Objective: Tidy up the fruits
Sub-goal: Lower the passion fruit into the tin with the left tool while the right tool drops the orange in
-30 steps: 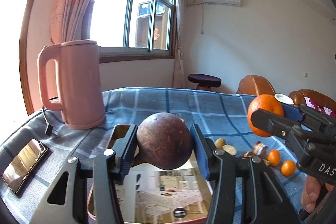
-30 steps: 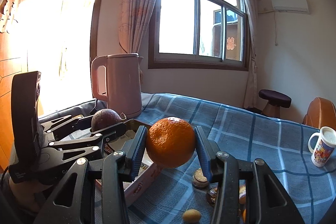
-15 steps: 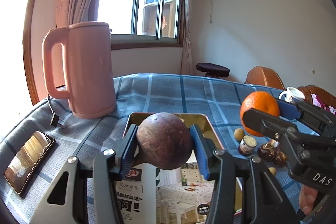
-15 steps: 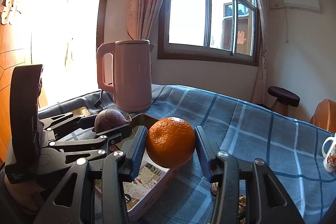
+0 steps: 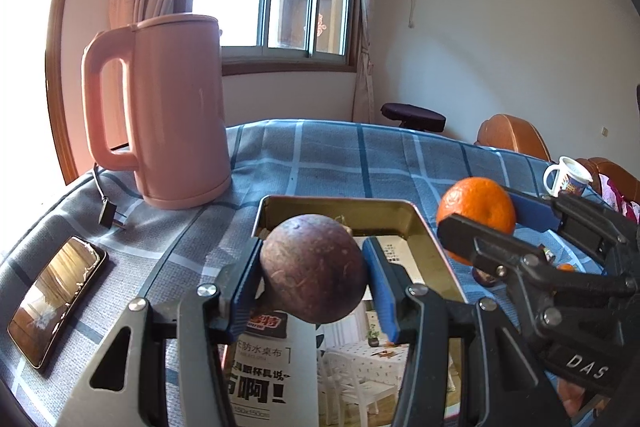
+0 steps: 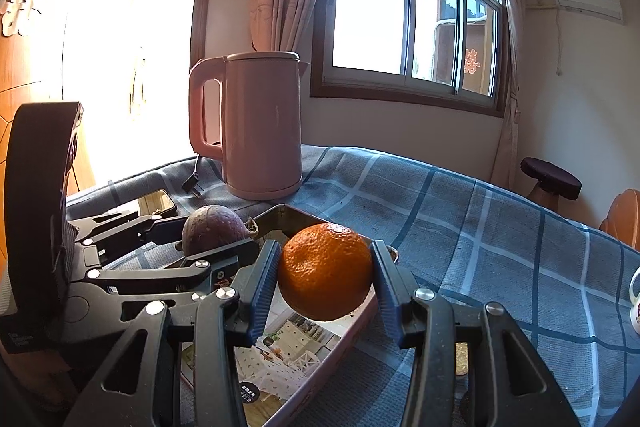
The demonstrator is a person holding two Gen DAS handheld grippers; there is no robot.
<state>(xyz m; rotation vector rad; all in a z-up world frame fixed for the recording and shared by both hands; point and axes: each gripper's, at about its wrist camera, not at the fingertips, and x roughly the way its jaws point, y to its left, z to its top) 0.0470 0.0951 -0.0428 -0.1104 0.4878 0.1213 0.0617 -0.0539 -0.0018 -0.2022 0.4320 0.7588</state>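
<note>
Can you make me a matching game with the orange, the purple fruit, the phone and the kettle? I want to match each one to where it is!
Things:
1. orange
2. purple fruit
3. phone
4. pink kettle

Places:
A. lying flat on the tablecloth
B. standing behind the tray
C. in the left gripper
D. in the right gripper

Pairs: 1-D, 2-C, 3-A, 4-B

A table (image 5: 360, 163) was covered by a blue checked cloth. On it were set a pink kettle (image 5: 176, 111), a phone (image 5: 56, 301), a metal tray (image 5: 432, 251) and a mug (image 5: 568, 179).
</note>
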